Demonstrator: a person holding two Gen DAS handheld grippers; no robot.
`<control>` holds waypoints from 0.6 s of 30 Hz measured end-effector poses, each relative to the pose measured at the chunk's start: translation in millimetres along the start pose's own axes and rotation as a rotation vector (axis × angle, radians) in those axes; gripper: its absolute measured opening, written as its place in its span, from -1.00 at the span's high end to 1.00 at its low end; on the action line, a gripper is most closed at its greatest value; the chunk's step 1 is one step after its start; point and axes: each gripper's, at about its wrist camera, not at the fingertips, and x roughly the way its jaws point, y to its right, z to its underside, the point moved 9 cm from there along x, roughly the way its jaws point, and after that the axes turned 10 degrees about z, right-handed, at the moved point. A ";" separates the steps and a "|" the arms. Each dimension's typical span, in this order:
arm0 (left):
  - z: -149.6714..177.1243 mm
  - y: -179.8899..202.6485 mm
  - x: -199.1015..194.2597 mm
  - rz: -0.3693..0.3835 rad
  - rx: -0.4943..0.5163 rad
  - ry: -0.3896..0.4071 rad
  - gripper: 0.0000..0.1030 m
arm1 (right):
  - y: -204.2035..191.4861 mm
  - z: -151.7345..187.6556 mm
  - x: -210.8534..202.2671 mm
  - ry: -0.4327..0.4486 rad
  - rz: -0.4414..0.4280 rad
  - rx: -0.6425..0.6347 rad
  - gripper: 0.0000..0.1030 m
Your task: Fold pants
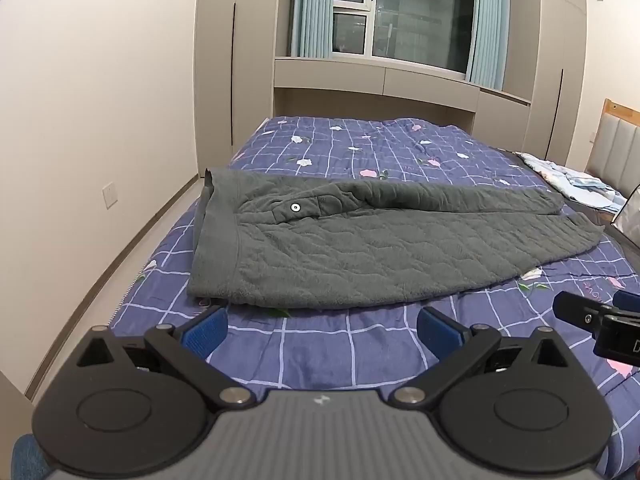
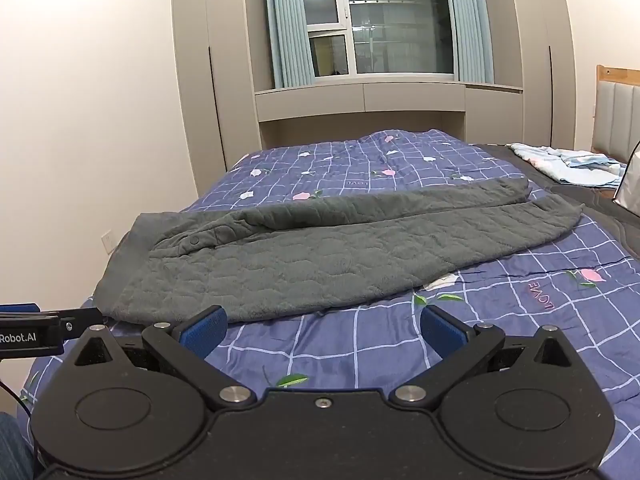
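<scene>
Grey quilted fleece pants [image 1: 360,244] lie flat on bed, long axis L–R, waistband left, legs right. My left gripper [image 1: 322,330] & right gripper [image 2: 324,328]: fingers fully spread, holding nothing.

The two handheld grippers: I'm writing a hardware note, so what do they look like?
Both grippers, left and right, have black linkage arms on round black discs and blue textured finger pads. The left body is grey and ribbed, the right black; white "Robot.AI" lettering marks the left one's side.
</scene>
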 end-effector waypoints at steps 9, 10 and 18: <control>0.5 -1.0 5.3 -0.005 0.001 -0.005 -0.99 | -0.7 1.1 -1.7 -0.006 -0.001 -0.003 -0.99; -1.1 1.4 3.3 -0.007 0.000 -0.010 -0.99 | -0.5 0.8 -1.8 -0.007 -0.001 -0.003 -0.99; -1.5 1.2 3.4 -0.007 0.001 -0.011 -0.99 | -0.7 1.6 2.9 -0.011 -0.007 -0.004 -0.99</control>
